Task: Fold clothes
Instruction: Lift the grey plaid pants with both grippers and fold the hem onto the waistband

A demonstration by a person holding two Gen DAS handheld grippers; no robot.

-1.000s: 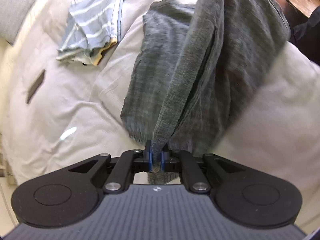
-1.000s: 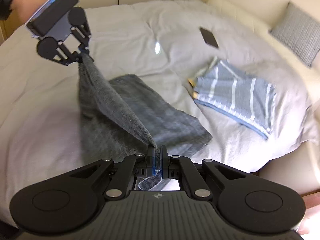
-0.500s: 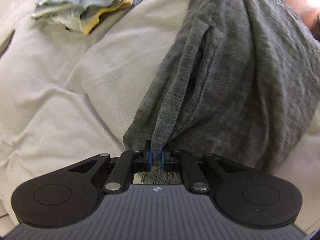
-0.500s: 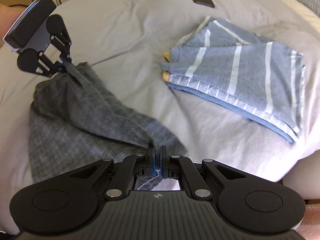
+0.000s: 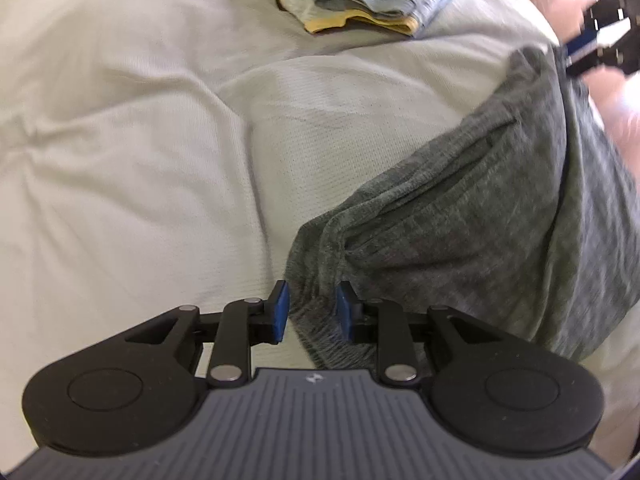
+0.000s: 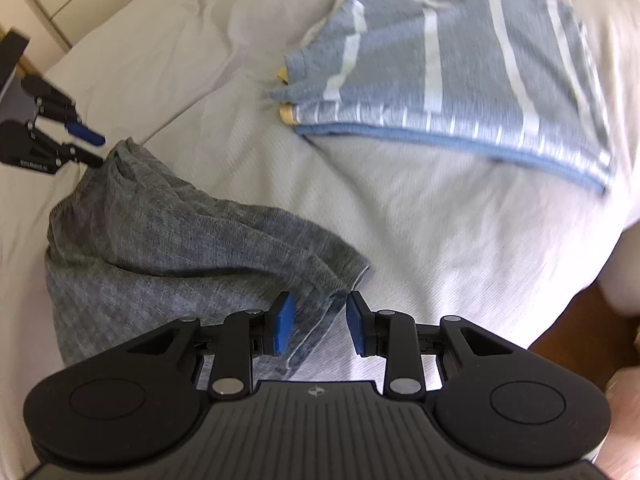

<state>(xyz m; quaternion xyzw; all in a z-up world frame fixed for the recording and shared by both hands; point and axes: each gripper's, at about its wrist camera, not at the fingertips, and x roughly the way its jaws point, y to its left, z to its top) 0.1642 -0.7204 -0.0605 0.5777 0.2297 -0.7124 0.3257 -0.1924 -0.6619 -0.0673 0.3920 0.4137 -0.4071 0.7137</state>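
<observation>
A dark grey garment (image 5: 480, 216) lies folded over itself on the bed, also in the right wrist view (image 6: 180, 248). My left gripper (image 5: 310, 312) is open, its blue pads on either side of one corner of the garment. My right gripper (image 6: 318, 326) is open around the opposite corner. Each gripper shows in the other's view: the right one at the upper right (image 5: 600, 36), the left one at the left edge (image 6: 80, 144).
A folded blue garment with white stripes (image 6: 460, 68) lies on the pale bedcover (image 5: 140, 160), with a yellow edge under it (image 5: 360, 20). The bed's edge and a wooden floor (image 6: 580, 332) are at the right.
Both grippers lowered the grey garment onto the bed and opened, letting go of its corners. The garment now rests folded instead of hanging between them.
</observation>
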